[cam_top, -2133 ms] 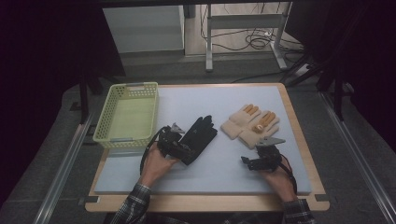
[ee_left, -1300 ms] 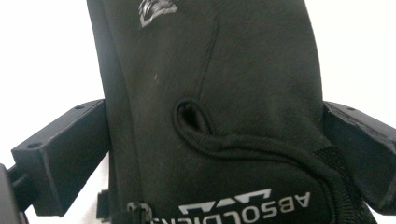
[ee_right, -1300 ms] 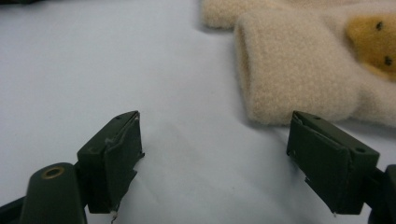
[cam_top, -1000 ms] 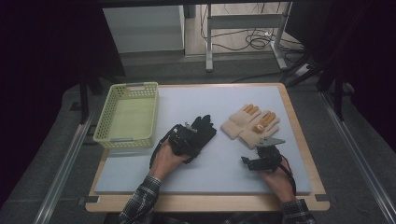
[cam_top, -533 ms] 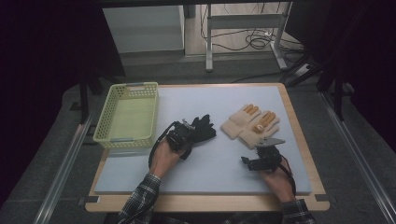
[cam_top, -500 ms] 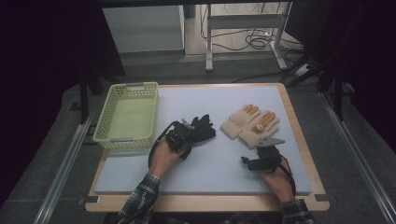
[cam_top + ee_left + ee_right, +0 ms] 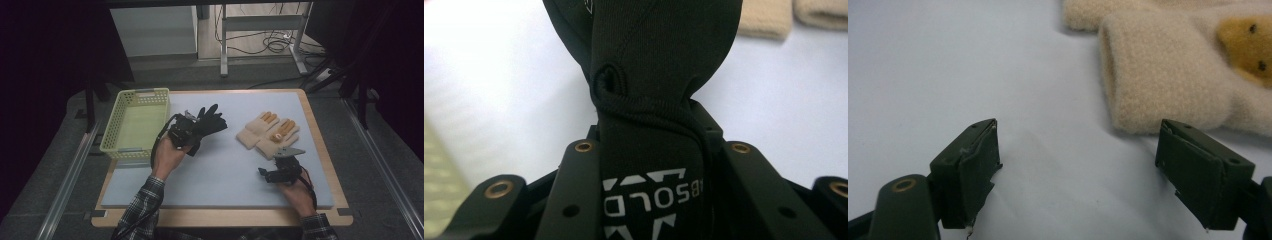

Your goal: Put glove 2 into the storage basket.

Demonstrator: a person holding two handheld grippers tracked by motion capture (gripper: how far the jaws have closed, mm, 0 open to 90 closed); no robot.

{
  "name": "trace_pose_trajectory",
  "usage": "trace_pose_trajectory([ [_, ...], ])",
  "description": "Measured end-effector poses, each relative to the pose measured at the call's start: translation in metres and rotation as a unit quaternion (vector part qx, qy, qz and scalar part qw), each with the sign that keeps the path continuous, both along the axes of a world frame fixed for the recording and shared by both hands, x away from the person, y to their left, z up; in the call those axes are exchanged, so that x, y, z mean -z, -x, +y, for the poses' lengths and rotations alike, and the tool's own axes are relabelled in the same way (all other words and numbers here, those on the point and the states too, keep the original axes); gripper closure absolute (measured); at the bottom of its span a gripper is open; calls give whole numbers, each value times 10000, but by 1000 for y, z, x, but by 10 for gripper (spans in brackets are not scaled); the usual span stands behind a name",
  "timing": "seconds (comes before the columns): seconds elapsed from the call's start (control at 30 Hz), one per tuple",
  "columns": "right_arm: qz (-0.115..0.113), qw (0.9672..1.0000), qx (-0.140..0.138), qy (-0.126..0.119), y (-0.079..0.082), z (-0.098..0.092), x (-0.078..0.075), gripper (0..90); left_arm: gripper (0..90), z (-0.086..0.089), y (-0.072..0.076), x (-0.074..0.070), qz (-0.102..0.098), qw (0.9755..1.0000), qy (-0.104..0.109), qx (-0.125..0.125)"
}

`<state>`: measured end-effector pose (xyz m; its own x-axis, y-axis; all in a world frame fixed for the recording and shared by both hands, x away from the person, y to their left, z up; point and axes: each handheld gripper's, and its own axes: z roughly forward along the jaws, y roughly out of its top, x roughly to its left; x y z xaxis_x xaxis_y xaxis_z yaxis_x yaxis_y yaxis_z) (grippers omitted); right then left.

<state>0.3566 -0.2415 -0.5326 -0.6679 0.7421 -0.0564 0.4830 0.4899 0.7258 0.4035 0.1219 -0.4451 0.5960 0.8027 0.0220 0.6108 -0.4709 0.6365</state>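
Observation:
A black glove [image 7: 211, 121] hangs above the pale blue mat, lifted off it, with my left gripper [image 7: 186, 132] shut on its cuff end. In the left gripper view the black glove [image 7: 649, 60] is bunched between the jaws of the left gripper [image 7: 649, 150], white lettering showing on the fabric. A pair of beige fleece gloves [image 7: 267, 132] with orange patches lies flat at the right of the mat. My right gripper [image 7: 283, 161] rests low just in front of them. The right gripper [image 7: 1078, 150] stands open, and the beige glove's cuff [image 7: 1168, 85] lies just beyond its right jaw.
A pale green mesh basket [image 7: 145, 92] stands at the left edge of the mat, close to the left hand. The blue mat [image 7: 225, 175] lies on a wooden table. Metal rails run along both sides of the table, and cables lie on the floor behind it.
The left gripper has closed on the black glove and risen with it, pulling it off the mat and slightly left. The right gripper and the beige gloves have stayed put.

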Motion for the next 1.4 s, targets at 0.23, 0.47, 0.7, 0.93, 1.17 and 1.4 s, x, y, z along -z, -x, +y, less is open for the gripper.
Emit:
trace_pose_trajectory([
  [0.23, -8, 10000, -7, 1, 0, 0, 0, 173, 665, 36, -6, -20, -129, 9990, 47, -417],
  [0.47, -14, 10000, -5, -10, 0, 0, 0, 172, 658, 81, -13, -32, -285, 9942, -44, -1035],
  [0.7, -15, 10000, -6, -11, 0, 0, 0, 172, 650, 130, -18, -34, -308, 9868, -80, -1589],
  [0.93, -14, 10000, -5, -12, 0, 0, 0, 172, 642, 165, -28, -20, -187, 9790, -54, -2028],
  [1.17, -17, 10000, -6, -15, 0, 0, 0, 172, 636, 189, -43, 9, 101, 9718, -86, -2355],
  [1.4, -18, 10000, -5, -16, 0, 0, 0, 172, 628, 206, -61, 29, 510, 9641, -226, -2596],
])
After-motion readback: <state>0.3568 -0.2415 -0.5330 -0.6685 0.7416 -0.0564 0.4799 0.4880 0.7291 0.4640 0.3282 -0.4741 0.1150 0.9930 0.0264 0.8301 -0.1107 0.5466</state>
